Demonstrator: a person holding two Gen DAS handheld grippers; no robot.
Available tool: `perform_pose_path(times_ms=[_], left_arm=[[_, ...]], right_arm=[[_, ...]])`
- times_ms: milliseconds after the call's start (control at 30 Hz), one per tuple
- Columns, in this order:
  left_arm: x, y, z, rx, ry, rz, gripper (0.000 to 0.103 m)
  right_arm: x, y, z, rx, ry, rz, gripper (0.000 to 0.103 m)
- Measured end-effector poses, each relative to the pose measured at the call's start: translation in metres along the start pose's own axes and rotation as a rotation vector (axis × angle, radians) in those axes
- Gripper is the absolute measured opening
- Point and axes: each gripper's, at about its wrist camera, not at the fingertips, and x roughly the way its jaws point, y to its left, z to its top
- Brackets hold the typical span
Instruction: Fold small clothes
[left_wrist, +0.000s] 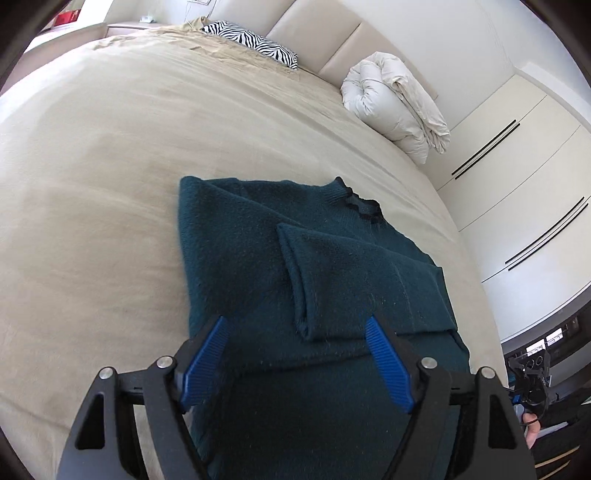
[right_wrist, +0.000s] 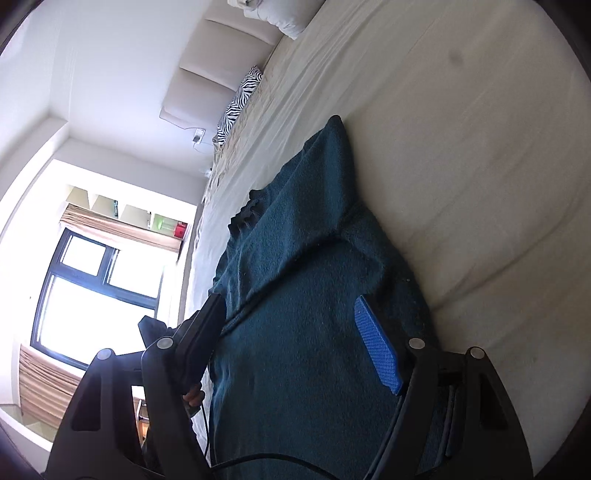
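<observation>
Beige bed (left_wrist: 110, 184) — broad, sweater (left_wrist: 295, 258) near edge

A home bedroom: wide bed (left_wrist: 110, 166) (beige cover), zebra pillow (left_wrist: 251, 40), wardrobe doors (left_wrist: 517, 147)

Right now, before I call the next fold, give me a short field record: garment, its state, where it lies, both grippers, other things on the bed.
garment: dark teal sweater
state: partly folded, a sleeve laid across the body, collar away from the grippers
surface: beige bed
left gripper: open, above the sweater's near part, holding nothing
right gripper: open, over the sweater, holding nothing
other: zebra pillow, rolled white duvet
</observation>
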Motion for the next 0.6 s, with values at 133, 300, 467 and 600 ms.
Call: perform_pose_path(times_ms=[133, 300, 467, 600], left_arm=[[-0.049, 0.004, -0.056, -0.012, 0.013, 0.028, 0.081], [-0.09, 0.012, -0.124, -0.053, 0.041, 0.056, 0.081], [-0.109, 0.017, -0.173, -0.089, 0.093, 0.054, 0.081], [-0.118, 0.009, -0.194, -0.057, 0.142, 0.032, 0.078]], right_arm=[[-0.039, 0.006, -0.041, -0.06, -0.023, -0.106, 0.072], [-0.086, 0.001, -0.084, -0.124, -0.019, -0.207, 0.072], [-0.121, -0.011, -0.11, -0.13, -0.015, -0.269, 0.072], [-0.137, -0.018, -0.13, -0.137, 0.021, -0.293, 0.072]])
